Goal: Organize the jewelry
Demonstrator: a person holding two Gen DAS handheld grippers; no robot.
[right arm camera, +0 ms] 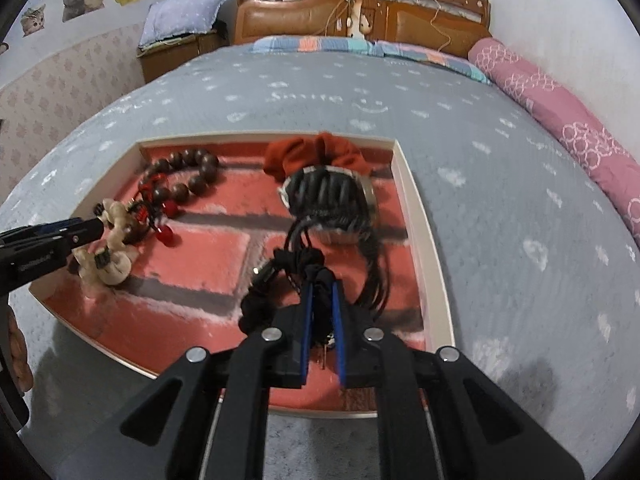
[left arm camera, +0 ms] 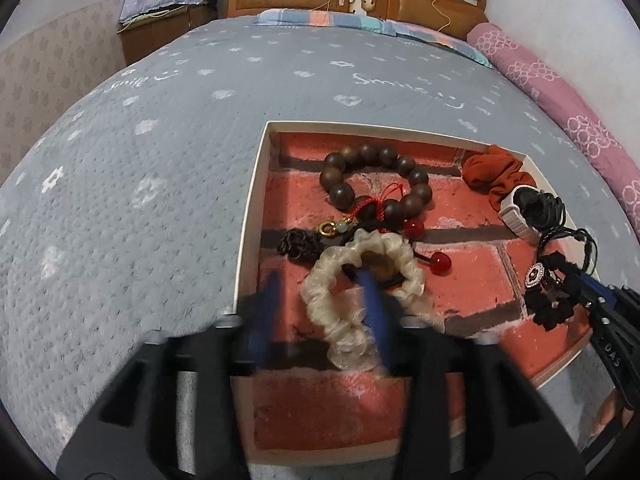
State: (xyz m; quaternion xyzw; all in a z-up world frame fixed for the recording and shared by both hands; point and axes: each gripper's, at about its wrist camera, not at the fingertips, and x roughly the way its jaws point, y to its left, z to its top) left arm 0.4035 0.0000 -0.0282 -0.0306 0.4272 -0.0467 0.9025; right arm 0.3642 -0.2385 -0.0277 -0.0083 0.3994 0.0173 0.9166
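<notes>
Your left claw point(left arm camera: 320, 280) stands spread over the tray point(left arm camera: 256, 184), one finger poking through the cream scrunchie point(left arm camera: 360, 280), neither pad pressing it. Your right claw point(right arm camera: 322, 284) pinches a black scrunchie point(right arm camera: 276, 280) with cords trailing from it. Beyond lie the wooden bead bracelet point(left arm camera: 376, 176) and a rust-red scrunchie point(right arm camera: 316, 156), all in the tray on the grey bedspread point(left arm camera: 160, 160).

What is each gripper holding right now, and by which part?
Right gripper is shut on the black scrunchie, pinching its gathered fabric. Left gripper is open, holding nothing; one finger pokes through the cream scrunchie lying in the tray.
</notes>
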